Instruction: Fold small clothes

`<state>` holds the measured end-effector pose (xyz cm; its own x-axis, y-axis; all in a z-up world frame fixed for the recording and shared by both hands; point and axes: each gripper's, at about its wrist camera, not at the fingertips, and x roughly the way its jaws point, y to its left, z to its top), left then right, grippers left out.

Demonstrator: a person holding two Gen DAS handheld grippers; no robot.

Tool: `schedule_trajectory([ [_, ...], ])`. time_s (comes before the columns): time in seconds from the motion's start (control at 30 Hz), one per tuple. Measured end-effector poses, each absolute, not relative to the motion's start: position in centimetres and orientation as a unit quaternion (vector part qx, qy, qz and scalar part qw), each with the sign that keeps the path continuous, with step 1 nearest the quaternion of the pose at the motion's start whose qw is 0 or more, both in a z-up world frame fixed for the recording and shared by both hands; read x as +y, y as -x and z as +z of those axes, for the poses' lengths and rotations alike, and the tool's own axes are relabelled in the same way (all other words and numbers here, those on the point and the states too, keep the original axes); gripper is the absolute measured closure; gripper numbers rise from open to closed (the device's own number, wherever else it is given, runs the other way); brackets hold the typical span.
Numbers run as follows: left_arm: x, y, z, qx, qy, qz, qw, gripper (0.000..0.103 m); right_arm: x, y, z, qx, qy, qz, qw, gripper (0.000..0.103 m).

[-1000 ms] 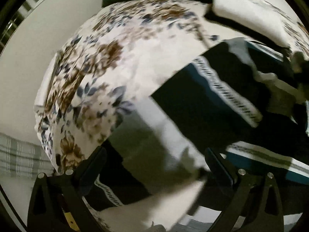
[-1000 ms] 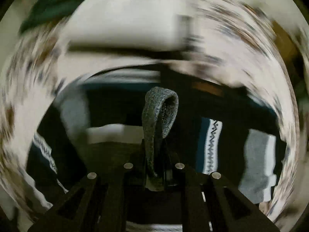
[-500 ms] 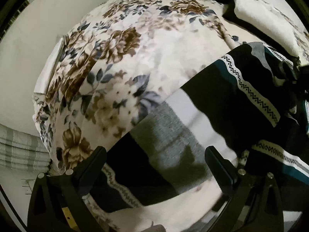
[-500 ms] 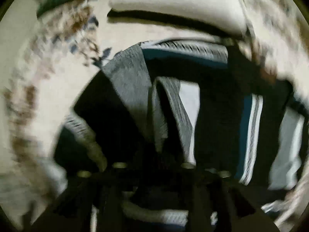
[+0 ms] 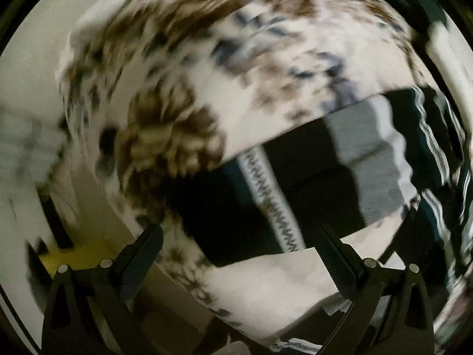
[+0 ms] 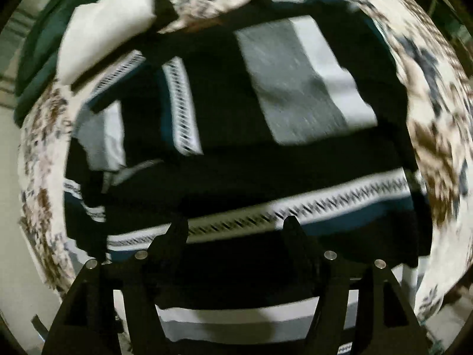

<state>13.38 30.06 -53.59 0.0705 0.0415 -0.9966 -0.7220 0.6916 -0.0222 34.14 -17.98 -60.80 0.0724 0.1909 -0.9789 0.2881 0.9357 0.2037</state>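
A dark knitted sweater [image 6: 236,124] with grey, white and teal bands and zigzag stripes lies spread on a floral bedspread [image 6: 437,136]. A folded part lies over its middle. My right gripper [image 6: 235,222] is open and empty, just above the sweater's near zigzag band. In the left wrist view the sweater [image 5: 310,177] lies at the right, partly under my left gripper [image 5: 241,230], which is open and empty over the sweater's left edge and the bedspread [image 5: 207,74]. Both views are motion-blurred.
A white folded cloth [image 6: 109,32] and a dark green blanket [image 6: 38,44] lie at the far side of the bed. The bed's left edge drops to a pale floor [image 5: 23,153] with a yellow patch [image 5: 77,254].
My right gripper has let go of the grey sleeve and opened; the sleeve now lies on the sweater. My left gripper has swung left toward the bed's edge.
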Motion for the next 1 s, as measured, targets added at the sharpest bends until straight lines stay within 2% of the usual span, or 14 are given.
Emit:
schedule_trajectory([
  [0.27,33.4,-10.3,-61.0,0.596,0.441,0.285,0.608,0.0,-15.8,-33.2,-62.7,0.701,-0.147,-0.027,0.697,0.034],
  [0.37,34.2,-9.0,-61.9,0.569,0.493,0.295,0.588,0.002,-14.6,-33.4,-63.0,0.705,-0.147,-0.019,0.693,0.034],
  [0.57,34.1,-6.0,-61.2,0.524,0.529,0.296,0.598,0.002,-11.7,-34.1,-63.4,0.712,-0.125,-0.001,0.691,0.034],
  [0.73,34.7,-8.8,-62.6,0.501,0.524,0.282,0.629,0.002,-9.2,-34.3,-64.7,0.72,-0.112,0.01,0.685,0.034],
  [0.77,34.6,-9.5,-62.5,0.495,0.516,0.281,0.64,0.006,-8.5,-34.3,-65.0,0.721,-0.107,0.011,0.685,0.034],
  [0.8,34.6,-10.3,-61.9,0.484,0.509,0.277,0.656,0.04,-8.2,-34.3,-65.2,0.722,-0.103,0.012,0.684,0.034],
  [0.87,35.0,-11.8,-61.3,0.483,0.507,0.266,0.662,0.09,-7.5,-34.3,-65.5,0.724,-0.093,0.012,0.684,0.034],
  [1.0,36.9,-12.0,-58.4,0.453,0.515,0.27,0.675,0.096,-6.5,-34.7,-65.4,0.724,-0.081,0.016,0.685,0.034],
])
